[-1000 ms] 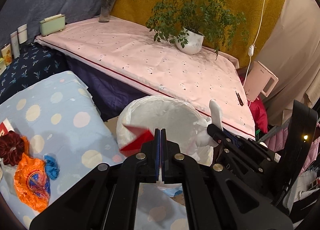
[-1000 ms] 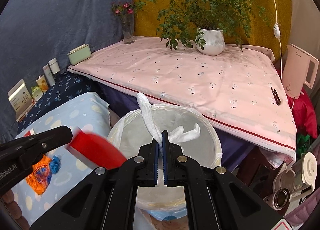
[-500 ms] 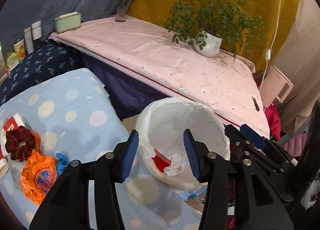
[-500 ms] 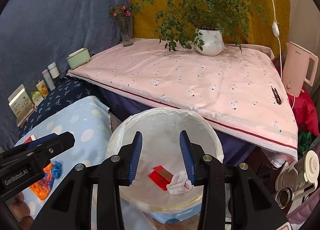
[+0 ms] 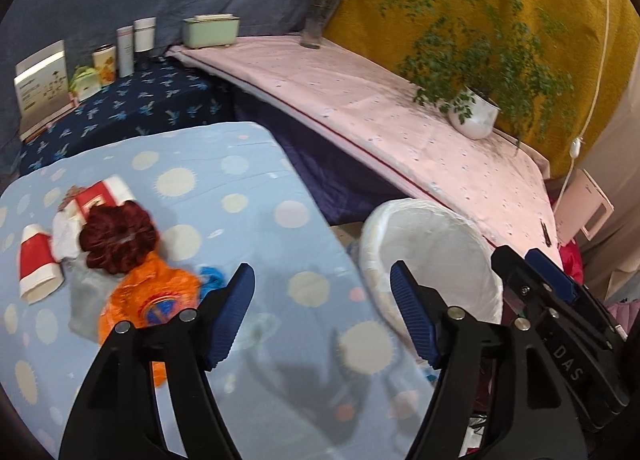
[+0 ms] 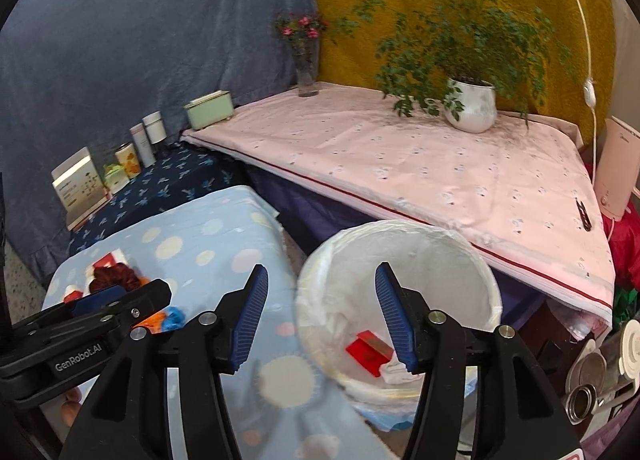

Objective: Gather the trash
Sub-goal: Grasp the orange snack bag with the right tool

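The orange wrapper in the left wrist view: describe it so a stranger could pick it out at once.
Start at the light blue spotted cloth left of the white-lined bin. A pile of litter lies near its left edge. The orange wrapper is the crinkled, shiny piece with a round blue emblem, just below the dark red scrunchie and beside a small blue scrap.

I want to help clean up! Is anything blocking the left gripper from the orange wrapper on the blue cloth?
No, nothing visible blocks it. The left gripper is empty, jaws open, with only bare blue cloth between it and the orange wrapper. A dark red scrunchie touches the wrapper's far edge, not the near side.
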Demonstrator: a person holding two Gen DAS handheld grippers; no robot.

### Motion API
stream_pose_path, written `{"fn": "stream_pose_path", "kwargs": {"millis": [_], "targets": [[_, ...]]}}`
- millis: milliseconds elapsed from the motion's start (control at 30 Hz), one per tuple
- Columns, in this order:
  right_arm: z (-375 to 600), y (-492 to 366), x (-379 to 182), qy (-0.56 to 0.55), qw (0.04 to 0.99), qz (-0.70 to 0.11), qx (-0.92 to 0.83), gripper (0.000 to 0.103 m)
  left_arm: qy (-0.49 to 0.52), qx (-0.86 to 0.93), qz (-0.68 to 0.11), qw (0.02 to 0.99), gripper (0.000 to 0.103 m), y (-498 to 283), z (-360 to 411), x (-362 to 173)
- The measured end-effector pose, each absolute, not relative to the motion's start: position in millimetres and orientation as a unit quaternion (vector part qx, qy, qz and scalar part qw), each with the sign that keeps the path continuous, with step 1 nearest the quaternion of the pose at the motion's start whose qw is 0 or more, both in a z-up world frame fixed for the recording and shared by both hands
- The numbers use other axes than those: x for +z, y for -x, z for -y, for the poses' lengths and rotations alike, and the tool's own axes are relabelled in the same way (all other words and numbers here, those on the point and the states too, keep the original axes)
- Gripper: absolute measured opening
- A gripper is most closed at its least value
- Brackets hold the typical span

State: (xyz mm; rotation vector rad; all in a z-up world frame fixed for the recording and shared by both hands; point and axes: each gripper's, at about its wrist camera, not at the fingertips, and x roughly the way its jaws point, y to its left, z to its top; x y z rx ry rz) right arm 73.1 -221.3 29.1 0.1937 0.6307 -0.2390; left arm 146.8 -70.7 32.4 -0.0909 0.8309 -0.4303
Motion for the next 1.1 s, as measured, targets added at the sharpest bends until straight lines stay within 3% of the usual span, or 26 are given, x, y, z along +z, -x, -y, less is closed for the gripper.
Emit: {"fn": "stream_pose_path", "kwargs": {"millis": [267,700,1100], "targets": [[165,-79,32,-0.071,0.943,-0.317,-0.069,0.061,0.063,-0.148,-0.398,0.903,0.072,-144,8,31],[83,-93,19,-0.040,0.940,-0.340,-0.004,0.069,0.095,-0.050,-0.407,0.907,0.089,-140,-88,12],[11,-122,-24,-0.023,0.920,-0.387,0.060,0.070,0.113,0.013,-0.420,0.900,0.089,-139,-156,-15]]}}
